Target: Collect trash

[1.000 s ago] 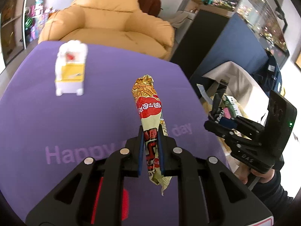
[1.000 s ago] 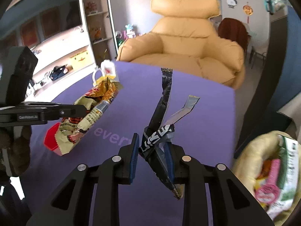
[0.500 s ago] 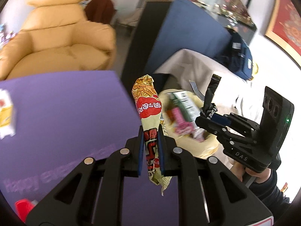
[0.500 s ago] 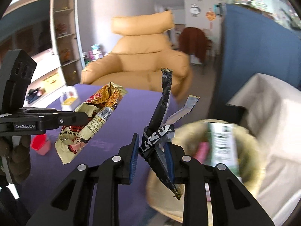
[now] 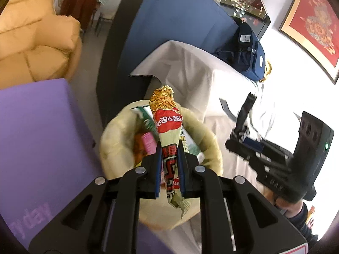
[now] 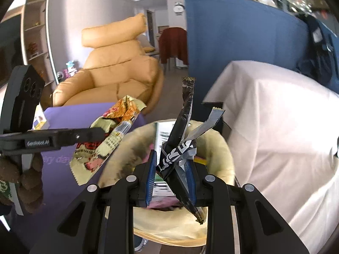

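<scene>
Crinkled foil wrappers hang over the yellow bin (image 6: 226, 148), ready to drop. The left gripper (image 5: 169, 165) is clamped on the snack wrapper (image 5: 167, 124); the right gripper (image 6: 171, 175) pinches the black wrapper (image 6: 182, 144).

A tan leather armchair (image 6: 118, 72) fills the upper left, with open wall shelves (image 6: 36, 31) at the far left edge. A blue partition (image 6: 237, 33) spans the upper right above white-draped furniture (image 6: 275, 114). A round wall clock (image 6: 179, 7) hangs top centre; a red framed picture (image 5: 313, 25) sits upper right.
</scene>
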Available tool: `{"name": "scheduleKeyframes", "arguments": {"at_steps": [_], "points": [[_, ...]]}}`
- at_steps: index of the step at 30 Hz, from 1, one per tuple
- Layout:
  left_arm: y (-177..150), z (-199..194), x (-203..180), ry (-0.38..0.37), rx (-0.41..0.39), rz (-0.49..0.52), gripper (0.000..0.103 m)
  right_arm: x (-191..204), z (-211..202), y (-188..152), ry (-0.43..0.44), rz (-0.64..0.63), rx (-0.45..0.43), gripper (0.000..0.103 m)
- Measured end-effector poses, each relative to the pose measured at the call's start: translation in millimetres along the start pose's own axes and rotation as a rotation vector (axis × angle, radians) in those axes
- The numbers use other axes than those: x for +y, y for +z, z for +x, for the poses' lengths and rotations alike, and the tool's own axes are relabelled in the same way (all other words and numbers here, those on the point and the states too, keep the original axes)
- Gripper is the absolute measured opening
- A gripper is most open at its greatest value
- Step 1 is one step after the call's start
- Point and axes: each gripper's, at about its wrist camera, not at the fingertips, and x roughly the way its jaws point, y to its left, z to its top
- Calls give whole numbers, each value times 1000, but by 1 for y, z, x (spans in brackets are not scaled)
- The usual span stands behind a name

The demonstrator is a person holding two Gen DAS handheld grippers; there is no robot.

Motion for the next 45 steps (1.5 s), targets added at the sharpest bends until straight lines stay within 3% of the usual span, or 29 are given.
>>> {"name": "scheduleKeyframes", "arguments": {"at_steps": [7, 8, 9, 11, 16, 21, 26, 32, 39, 42, 44, 45], "points": [[12, 48, -6, -39, 53, -19, 12, -17, 10, -10, -18, 37, 27, 26], [11, 53, -6, -39, 63, -16, 17, -16, 11, -11, -19, 39, 32, 26], [10, 57, -6, -40, 71, -16, 30, -19, 13, -13, -20, 44, 38, 26], [8, 61, -1, -47, 70, -41, 45, -20, 14, -15, -18, 51, 45, 26], [6, 48, 15, -8, 30, -83, 51, -21, 23, -14, 8, 75, 50, 26], [-4, 23, 31, 79, -12, -103, 65, -15, 37, -7, 67, 118, 38, 26], [-21, 2, 38, 166, -1, -113, 68, 2, 64, 4, 104, 118, 46, 26], [-36, -40, 53, 214, -40, -170, 69, 21, 118, 0, 94, 85, 194, 26], [-54, -69, 54, 250, -67, -181, 69, 24, 126, -7, 80, 84, 245, 26], [-67, -76, 47, 241, -49, -173, 69, 27, 116, -7, 79, 96, 241, 36], [-75, -83, 41, 251, -39, -155, 69, 30, 108, -7, 81, 95, 224, 55], [-81, -87, 38, 255, -30, -141, 69, 31, 103, -8, 79, 92, 217, 57]]}}
